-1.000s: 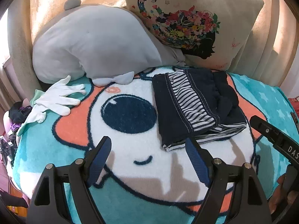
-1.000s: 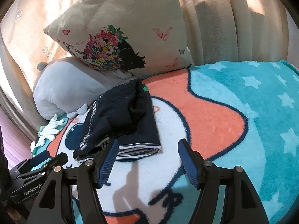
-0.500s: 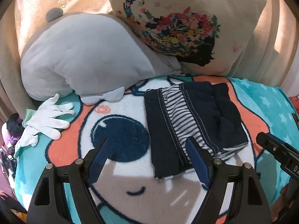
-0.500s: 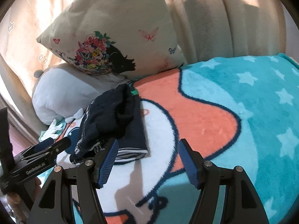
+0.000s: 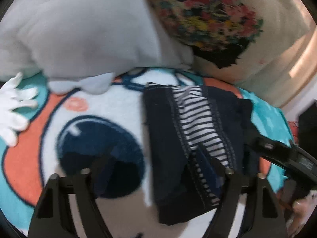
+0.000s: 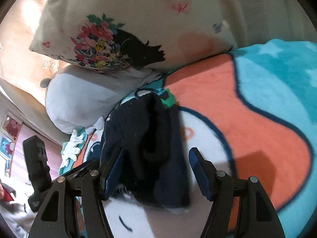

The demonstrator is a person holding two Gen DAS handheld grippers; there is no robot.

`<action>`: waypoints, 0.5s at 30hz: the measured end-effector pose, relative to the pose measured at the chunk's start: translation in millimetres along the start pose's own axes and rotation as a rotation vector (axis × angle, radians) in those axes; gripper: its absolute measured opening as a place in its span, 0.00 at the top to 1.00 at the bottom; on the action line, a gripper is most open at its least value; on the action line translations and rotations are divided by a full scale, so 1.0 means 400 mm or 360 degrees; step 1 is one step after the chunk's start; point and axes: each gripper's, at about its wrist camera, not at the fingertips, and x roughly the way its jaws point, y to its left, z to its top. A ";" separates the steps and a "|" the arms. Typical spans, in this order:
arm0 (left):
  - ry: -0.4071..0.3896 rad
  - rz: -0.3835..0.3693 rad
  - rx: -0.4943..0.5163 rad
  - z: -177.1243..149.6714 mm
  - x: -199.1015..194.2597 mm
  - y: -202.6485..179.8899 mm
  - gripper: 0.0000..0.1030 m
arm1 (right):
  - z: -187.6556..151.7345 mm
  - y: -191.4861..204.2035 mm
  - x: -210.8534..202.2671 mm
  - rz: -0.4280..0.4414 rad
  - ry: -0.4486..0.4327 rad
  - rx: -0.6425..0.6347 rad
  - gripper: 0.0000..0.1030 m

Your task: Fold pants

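Observation:
The folded dark navy pants [image 5: 168, 144] with a striped lining panel [image 5: 198, 119] lie on the cartoon blanket [image 5: 111, 107]. My left gripper [image 5: 156, 170] is open, its right finger over the pants' near edge and its left finger over the blanket's blue eye. In the right wrist view the pants [image 6: 146, 134] lie as a bunched dark stack, and my right gripper [image 6: 156, 170] is open with its fingers on either side of the near end. The right gripper also shows at the right of the left wrist view [image 5: 283, 154].
A grey plush cushion [image 5: 79, 29] and a floral pillow [image 5: 218, 23] stand behind the pants. White gloves [image 5: 13, 107] lie at the blanket's left edge. The blanket's orange and teal area [image 6: 257, 103] spreads to the right.
Both grippers have moved forward and down onto the pants, which now fill the space between the fingers. Both stay open. The pants have not shifted.

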 end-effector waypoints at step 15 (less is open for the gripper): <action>-0.0032 0.0017 0.0137 0.038 -0.021 -0.091 0.92 | 0.042 0.093 0.011 0.0068 0.0026 -0.0167 0.62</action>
